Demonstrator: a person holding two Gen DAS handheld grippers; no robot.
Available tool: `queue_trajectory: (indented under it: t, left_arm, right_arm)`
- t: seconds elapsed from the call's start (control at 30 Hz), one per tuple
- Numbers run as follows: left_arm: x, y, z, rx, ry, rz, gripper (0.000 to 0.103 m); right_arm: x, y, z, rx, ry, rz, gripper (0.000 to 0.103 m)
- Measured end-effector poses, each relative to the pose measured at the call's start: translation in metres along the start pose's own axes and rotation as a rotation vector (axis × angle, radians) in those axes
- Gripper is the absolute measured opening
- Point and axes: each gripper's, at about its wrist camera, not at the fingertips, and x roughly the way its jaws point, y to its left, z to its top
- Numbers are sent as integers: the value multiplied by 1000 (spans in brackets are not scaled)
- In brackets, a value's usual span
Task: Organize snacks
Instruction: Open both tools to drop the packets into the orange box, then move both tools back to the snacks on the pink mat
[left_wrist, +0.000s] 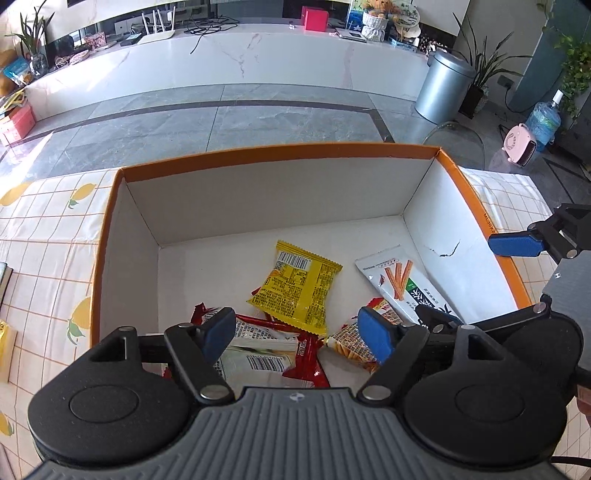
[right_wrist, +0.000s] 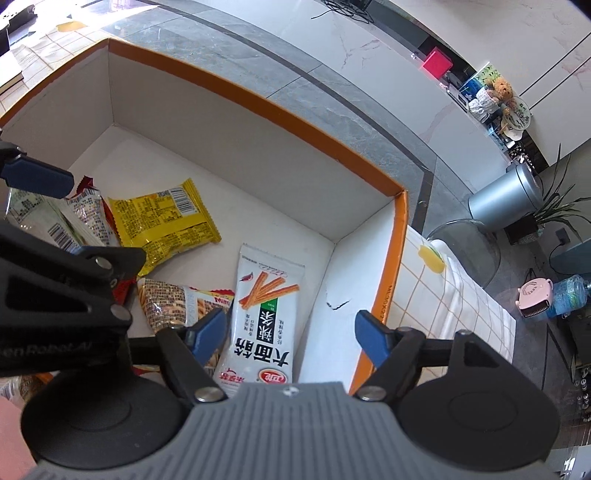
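Left wrist view
Box: an orange-rimmed box with white walls is sitting on a lemon-print tablecloth.
Contents: a yellow packet is lying mid-floor; a white stick-snack packet is lying by the right wall; red wrappers and a pale barcode packet are piling at the near side.
Left gripper: its jaws are standing wide, gripping nothing, hanging over the near pile.

Right wrist view
White stick-snack packet: it is lying flat, its long axis running from the near edge toward the far wall, beside the right wall.
Yellow packet: it is lying to the left, deeper in the box.
Right gripper: its jaws are standing wide and empty, with the white packet's near end showing between them below.
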Motion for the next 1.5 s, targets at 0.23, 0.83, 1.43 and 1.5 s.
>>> queue_trajectory:
  t: [0.23, 0.83, 1.43, 1.5]
  left_arm:
    - [-49, -1, -17, -12, -131, 4, 88]
    - [-154, -10, -103, 76, -344, -50, 88]
    - [-122, 24, -188, -5, -279, -99, 88]
    - [-114, 20, -191, 14, -274, -102, 88]
  right_arm:
    - [-48, -4, -19, 108, -114, -10, 81]
    - [-163, 40, -146, 375, -430, 18, 81]
    - [-133, 93, -249, 636, -375, 28, 81]
    - [-125, 94, -252, 644, -354, 34, 79]
